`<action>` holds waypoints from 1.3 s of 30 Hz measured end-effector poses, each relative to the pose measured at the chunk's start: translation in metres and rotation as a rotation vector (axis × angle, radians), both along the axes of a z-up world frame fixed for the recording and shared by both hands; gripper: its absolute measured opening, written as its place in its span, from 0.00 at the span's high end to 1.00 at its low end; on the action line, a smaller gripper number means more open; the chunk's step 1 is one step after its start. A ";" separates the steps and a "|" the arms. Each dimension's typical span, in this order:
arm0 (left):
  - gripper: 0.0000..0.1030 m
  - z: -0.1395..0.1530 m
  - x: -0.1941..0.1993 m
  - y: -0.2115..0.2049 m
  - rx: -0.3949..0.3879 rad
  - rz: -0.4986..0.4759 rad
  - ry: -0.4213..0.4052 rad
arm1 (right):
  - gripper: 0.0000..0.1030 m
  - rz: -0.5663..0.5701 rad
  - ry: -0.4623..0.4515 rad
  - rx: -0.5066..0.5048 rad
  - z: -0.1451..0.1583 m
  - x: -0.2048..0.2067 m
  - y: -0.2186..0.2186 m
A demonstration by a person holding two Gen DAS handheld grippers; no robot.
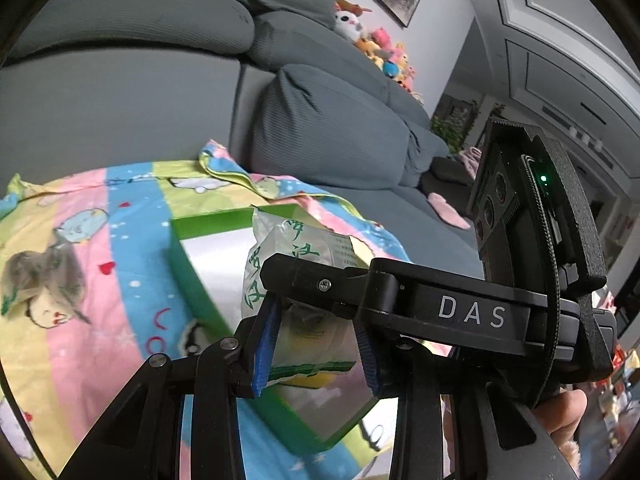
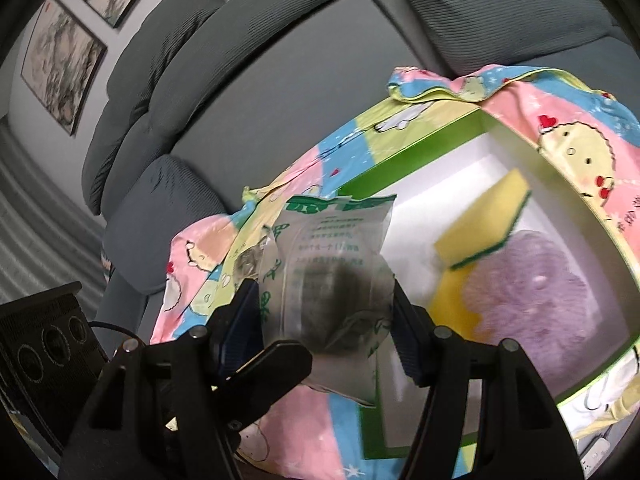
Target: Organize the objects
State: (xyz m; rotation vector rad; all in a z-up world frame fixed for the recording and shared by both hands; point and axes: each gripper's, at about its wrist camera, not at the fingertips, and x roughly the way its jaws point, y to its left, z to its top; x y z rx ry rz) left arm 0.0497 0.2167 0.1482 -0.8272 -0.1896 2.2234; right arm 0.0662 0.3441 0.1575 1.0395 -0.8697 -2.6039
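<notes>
- ok so both grippers have hold of the same thing, a clear plastic packet with green print and something dark inside
- left gripper: jaws nearly shut, squeezed down on one end of the packet; its blue pads sit on either side of the crumpled film; the packet sticks out past the tips
- right gripper: jaws about halfway open, but that's just the packet's width; it fills the gap and both pads look pressed to its sides, with its green sealed edge poking out above the fingertips
- the packet is held up off the surface, roughly over the near rim of the green box
- inside the box, on its white floor: a yellow sponge with a green scrub side, leaning on a purple knitted pad
- the box sits on a pastel cartoon cloth, grey sofa behind; plush toys piled at its far end
</notes>
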 end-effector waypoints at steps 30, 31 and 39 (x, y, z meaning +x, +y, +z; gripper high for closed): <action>0.64 -0.040 -0.014 0.056 0.078 -0.127 -0.194 | 0.38 -0.170 -0.162 0.070 -0.026 0.013 0.056; 0.64 -0.041 -0.014 0.056 0.078 -0.129 -0.205 | 0.38 -0.172 -0.168 0.071 -0.027 0.012 0.057; 0.64 -0.049 -0.018 0.061 0.075 -0.135 -0.250 | 0.38 -0.188 -0.203 0.071 -0.035 0.012 0.063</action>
